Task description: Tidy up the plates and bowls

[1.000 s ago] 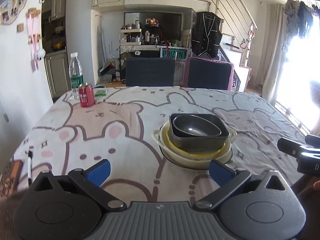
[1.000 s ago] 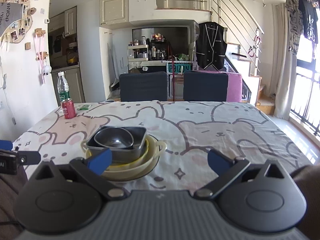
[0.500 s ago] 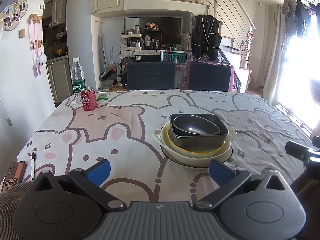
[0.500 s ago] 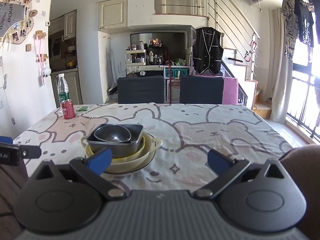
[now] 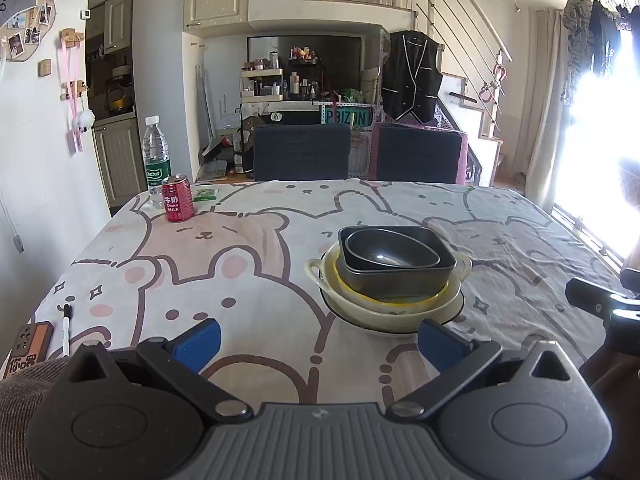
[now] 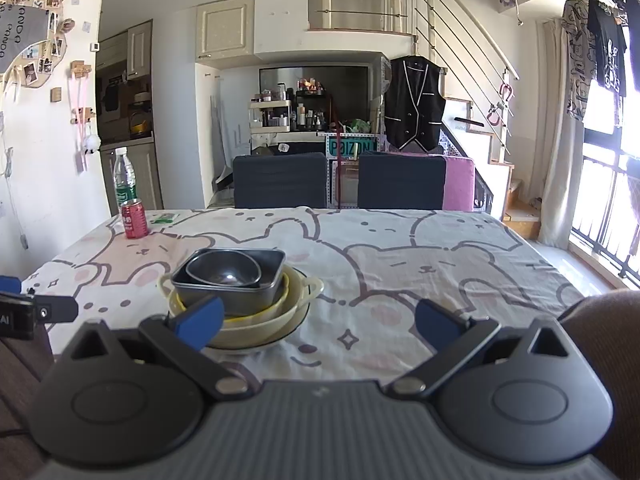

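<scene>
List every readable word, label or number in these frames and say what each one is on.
"POIZON": teal sign behind the chairs.
"DRINK MILK": red can; the characters above are too small to read.
"AI": edge of the left gripper in the right wrist view, cut off.
Water bottle label: blurred.
Green packet, wall photos: unreadable.

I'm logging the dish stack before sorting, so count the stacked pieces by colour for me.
Dark grey: 2, the round bowl nested in the square dish
Yellow: 1, the yellow bowl
Cream: 2, the handled bowl and the plate at the bottom
Total: 5
</scene>
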The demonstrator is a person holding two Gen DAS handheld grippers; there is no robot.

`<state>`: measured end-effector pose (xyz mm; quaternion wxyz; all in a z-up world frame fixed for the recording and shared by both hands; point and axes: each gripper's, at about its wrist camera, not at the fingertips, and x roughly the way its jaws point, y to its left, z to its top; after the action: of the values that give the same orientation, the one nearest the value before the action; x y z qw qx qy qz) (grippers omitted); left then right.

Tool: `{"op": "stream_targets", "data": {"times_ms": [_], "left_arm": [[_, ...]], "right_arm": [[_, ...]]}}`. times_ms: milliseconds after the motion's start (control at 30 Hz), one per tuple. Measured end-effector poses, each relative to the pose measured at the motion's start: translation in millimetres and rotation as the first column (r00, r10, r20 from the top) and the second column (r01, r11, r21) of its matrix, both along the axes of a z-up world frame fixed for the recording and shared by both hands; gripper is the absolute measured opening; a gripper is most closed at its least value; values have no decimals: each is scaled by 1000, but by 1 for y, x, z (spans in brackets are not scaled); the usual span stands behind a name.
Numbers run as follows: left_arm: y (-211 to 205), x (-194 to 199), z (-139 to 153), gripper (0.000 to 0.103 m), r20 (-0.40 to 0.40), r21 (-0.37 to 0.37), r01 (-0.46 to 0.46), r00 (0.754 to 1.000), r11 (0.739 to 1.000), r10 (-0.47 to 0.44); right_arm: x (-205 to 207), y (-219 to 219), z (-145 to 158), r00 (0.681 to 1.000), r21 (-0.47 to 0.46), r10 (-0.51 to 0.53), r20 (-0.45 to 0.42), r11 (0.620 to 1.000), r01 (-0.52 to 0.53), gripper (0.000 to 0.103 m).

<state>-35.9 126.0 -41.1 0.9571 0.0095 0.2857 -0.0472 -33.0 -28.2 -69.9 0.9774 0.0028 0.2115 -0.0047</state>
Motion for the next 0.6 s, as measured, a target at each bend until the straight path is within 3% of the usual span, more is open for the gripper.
{"op": "stream_targets", "data": {"times_ms": [600], "left_arm": [[1, 1, 0, 103, 4, -1, 1, 1000, 1000, -1]], "right_arm": [[0, 0, 0, 1000, -2, -2, 0, 1000, 2, 103]]}}
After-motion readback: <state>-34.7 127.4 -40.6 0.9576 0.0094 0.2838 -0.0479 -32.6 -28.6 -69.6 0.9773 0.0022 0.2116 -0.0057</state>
